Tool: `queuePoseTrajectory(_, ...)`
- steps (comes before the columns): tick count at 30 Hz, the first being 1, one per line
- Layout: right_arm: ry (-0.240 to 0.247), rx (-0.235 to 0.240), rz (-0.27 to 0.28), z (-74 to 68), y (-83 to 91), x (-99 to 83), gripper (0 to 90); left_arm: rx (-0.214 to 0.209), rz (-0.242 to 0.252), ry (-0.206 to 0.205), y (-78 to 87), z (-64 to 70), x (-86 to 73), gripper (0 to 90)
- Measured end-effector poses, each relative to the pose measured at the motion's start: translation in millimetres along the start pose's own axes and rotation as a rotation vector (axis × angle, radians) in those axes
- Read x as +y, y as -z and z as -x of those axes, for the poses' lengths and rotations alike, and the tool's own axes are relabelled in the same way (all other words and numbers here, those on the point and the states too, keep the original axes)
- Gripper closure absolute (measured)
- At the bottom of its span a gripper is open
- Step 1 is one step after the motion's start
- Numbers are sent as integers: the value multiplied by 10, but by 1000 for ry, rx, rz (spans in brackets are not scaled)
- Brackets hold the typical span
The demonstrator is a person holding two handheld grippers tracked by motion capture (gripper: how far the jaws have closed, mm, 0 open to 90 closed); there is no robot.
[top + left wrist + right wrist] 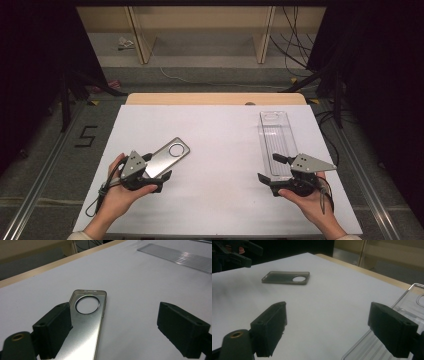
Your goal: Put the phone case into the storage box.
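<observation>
Nearest the high camera, your left hand (117, 197) comes in from the bottom edge, wrist angled inward, fingers wrapped under the left gripper (159, 176). Its jaws stand wide apart, nothing clamped. The grey phone case (167, 156) lies flat on the white table (220, 150), its near end under and against the gripper's left jaw; the camera-hole end points away from you, past the jaw tips. In the left gripper view the case (86, 322) runs along the inner face of the left jaw, well apart from the right jaw.

Your right hand (310, 202) holds the right gripper (272, 169) turned leftward, jaws also spread, empty. The clear phone case (277, 142) lies just beside it, its near end between the jaws; it stretches away from you.

Writing: a "5" (86, 136) marked on the floor, left of the table. No brand readable on either case.
</observation>
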State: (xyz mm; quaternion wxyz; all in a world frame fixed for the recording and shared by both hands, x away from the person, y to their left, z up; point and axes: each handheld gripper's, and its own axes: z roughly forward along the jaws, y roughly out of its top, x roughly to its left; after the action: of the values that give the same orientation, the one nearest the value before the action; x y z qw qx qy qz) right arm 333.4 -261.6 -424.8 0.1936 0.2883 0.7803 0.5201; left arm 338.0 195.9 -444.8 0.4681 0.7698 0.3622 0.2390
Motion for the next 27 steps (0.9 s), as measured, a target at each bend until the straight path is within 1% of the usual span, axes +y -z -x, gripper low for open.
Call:
queuePoseTrajectory(4, 2, -3, 1, -4, 3, 4, 165, 13, -5, 8, 2, -22, 11, 139)
queuePoseTrajectory(7, 4, -2, 3, -8, 2, 8, 165, 20, -13, 23, 1, -63, 28, 152)
queuePoseTrajectory(8, 5, -3, 1, -10, 3, 10, 165, 26, -18, 32, 1, -82, 42, 192)
queuePoseTrajectory(9, 5, -3, 1, -10, 3, 10, 165, 41, -20, 38, 0, -106, 59, 192)
queuePoseTrajectory(10, 5, -3, 2, -10, 3, 12, 165, 65, -20, 42, 1, -142, 80, 235)
queuePoseTrajectory(11, 5, -4, 3, -11, 3, 13, 165, 91, -15, 57, 2, -183, 103, 292)
queuePoseTrajectory(12, 6, -5, 4, -10, 2, 14, 166, 107, -9, 74, 1, -235, 124, 364)
queuePoseTrajectory(13, 7, -6, 4, -10, 1, 13, 165, 131, -4, 78, -2, -291, 142, 456)
queuePoseTrajectory(14, 7, -8, 3, -13, 2, 14, 165, 162, -12, 65, -11, -346, 155, 642)
queuePoseTrajectory(15, 7, -9, 4, -15, 3, 17, 166, 203, -60, 60, -53, -453, 160, 712)
queuePoseTrajectory(16, 7, -10, 5, -17, 5, 19, 166, 203, -60, 60, -53, -453, 160, 779)
queuePoseTrajectory(17, 7, -10, 5, -17, 5, 19, 166, 226, -80, 70, -80, -505, 153, 779)
queuePoseTrajectory(18, 8, -11, 6, -18, 6, 22, 166, 240, -105, 69, -113, -556, 142, 834)
queuePoseTrajectory(19, 8, -12, 7, -18, 7, 22, 166, 251, -129, 77, -143, -604, 129, 869)
queuePoseTrajectory(20, 6, -12, 7, -15, 8, 21, 166, 270, -154, 107, -209, -693, 95, 895)
queuePoseTrajectory(21, 6, -12, 6, -13, 7, 19, 166, 279, -169, 112, -241, -730, 77, 896)
queuePoseTrajectory(22, 6, -12, 6, -13, 7, 19, 166, 279, -169, 112, -241, -730, 77, 896)
queuePoseTrajectory(23, 4, -12, 5, -10, 8, 18, 166, 284, -186, 108, -270, -767, 58, 896)
queuePoseTrajectory(25, 5, -12, 6, -12, 9, 19, 166, 285, -204, 113, -329, -820, 12, 896)
queuePoseTrajectory(27, 5, -12, 5, -13, 9, 19, 166, 283, -233, 107, -384, -858, -44, 897)
